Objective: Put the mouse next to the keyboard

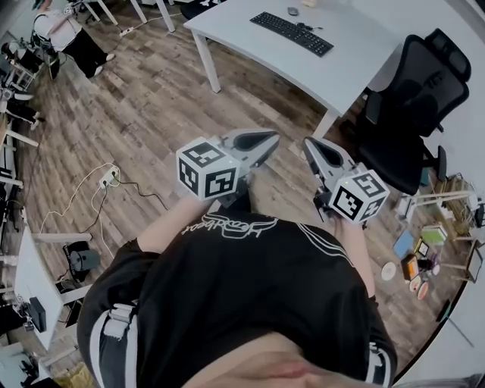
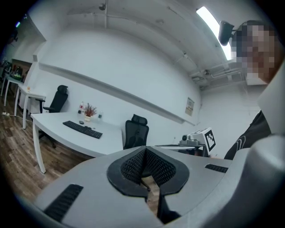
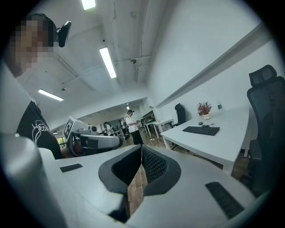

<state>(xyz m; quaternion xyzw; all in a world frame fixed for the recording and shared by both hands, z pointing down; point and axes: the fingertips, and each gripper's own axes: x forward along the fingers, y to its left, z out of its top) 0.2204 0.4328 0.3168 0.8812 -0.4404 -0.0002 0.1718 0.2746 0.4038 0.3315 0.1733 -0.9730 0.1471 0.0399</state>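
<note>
The mouse sits on the white worktop, just beyond the keyboard, too small to tell its heading. I judge the task unstarted: my left gripper and right gripper hang well short, jaws clenched on nothing.

Overhead head view; far desk common to all views

We wear a black top with white script lettering and white stripes. Left gripper and right gripper: grey shells, with black ribbed pads lining the fingers. Behind the fingers each carries a white marker cube with black squares.
</note>
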